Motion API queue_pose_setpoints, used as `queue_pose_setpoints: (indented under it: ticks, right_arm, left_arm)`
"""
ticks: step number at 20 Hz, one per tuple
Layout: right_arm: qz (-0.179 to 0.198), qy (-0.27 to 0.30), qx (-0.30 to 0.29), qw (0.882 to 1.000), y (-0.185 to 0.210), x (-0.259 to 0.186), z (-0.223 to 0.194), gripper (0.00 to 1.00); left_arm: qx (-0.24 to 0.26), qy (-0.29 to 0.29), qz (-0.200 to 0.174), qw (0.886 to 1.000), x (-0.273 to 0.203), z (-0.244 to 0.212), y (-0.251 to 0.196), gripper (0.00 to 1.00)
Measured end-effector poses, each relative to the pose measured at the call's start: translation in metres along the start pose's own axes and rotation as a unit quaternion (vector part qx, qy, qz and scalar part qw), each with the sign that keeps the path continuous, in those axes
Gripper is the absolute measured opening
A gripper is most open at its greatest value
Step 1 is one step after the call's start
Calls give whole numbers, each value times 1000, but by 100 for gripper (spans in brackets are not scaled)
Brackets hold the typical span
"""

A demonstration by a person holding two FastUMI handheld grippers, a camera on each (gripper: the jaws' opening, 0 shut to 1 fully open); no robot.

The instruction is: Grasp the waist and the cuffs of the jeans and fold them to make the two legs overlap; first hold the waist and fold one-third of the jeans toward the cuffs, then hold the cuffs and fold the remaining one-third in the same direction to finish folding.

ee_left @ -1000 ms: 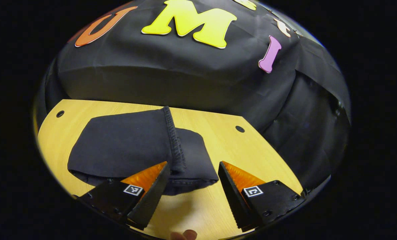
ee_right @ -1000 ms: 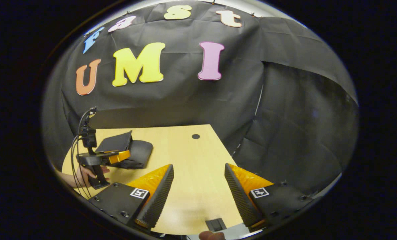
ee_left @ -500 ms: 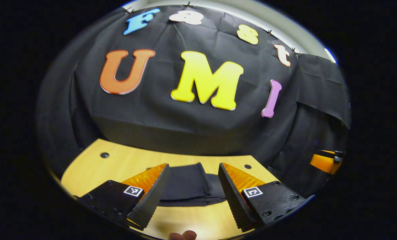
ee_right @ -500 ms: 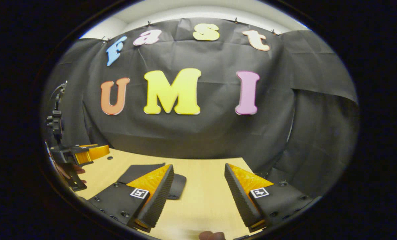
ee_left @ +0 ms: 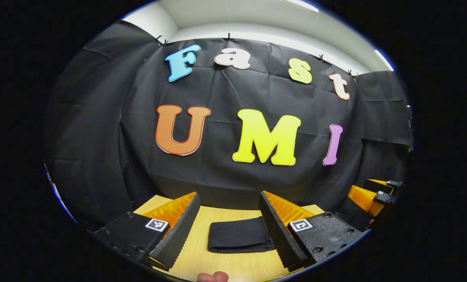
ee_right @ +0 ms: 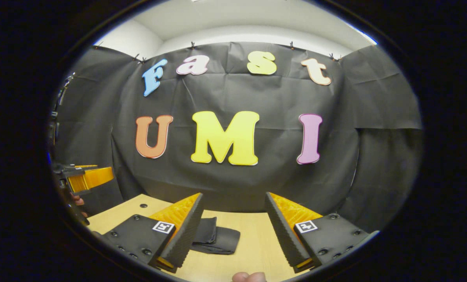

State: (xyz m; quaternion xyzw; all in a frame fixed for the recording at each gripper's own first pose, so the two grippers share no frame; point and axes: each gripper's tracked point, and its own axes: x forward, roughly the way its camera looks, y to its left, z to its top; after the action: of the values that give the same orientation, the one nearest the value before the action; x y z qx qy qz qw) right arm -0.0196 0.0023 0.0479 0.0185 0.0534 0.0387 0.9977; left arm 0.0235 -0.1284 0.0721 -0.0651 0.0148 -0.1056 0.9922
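Left gripper view: folded jeans lie flat on the wooden bench, apart from both grippers.
Ahead of the left gripper, whose fingers stand wide apart and hold nothing, the jeans sit as a compact dark bundle toward the bench's far edge. Right gripper view: the right gripper is likewise spread and empty above the bench, with the jeans just beyond its left finger; the other gripper is raised at the left edge.

I see a light wooden table by the booth wall; a round hole marks its far corner, and only folded dark jeans lie flat on it.
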Motion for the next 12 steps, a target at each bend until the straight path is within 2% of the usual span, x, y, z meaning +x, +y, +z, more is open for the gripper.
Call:
queue_pose_setpoints:
  ticks: [1, 2, 3, 4, 5, 8, 12]
  right_arm:
    - [0, 2, -1, 1000, 2, -2, -3, 96]
    - [3, 5, -2, 1000, 5, -6, -4, 94]
    - [6, 7, -3, 1000, 7, -7, -6, 94]
    - [9, 8, -5, 1000, 8, -7, -6, 94]
    - [9, 7, -6, 1000, 9, -9, -6, 94]
    - [8, 6, -5, 1000, 5, -10, -4, 96]
    - [5, 6, -7, 1000, 3, -10, -6, 94]
  left_arm:
    - [4, -1, -2, 1000, -4, 0, 0, 88]
    - [6, -3, -4, 1000, -6, 0, -1, 97]
    - [7, -5, -5, 1000, -8, 1, -2, 97]
    - [8, -8, -8, 1000, -10, 4, -4, 88]
    - [10, -10, -10, 1000, -12, 5, -6, 97]
    - [15, -11, -15, 1000, -12, 6, -10, 97]
    - [13, -7, -13, 1000, -13, 5, -11, 97]
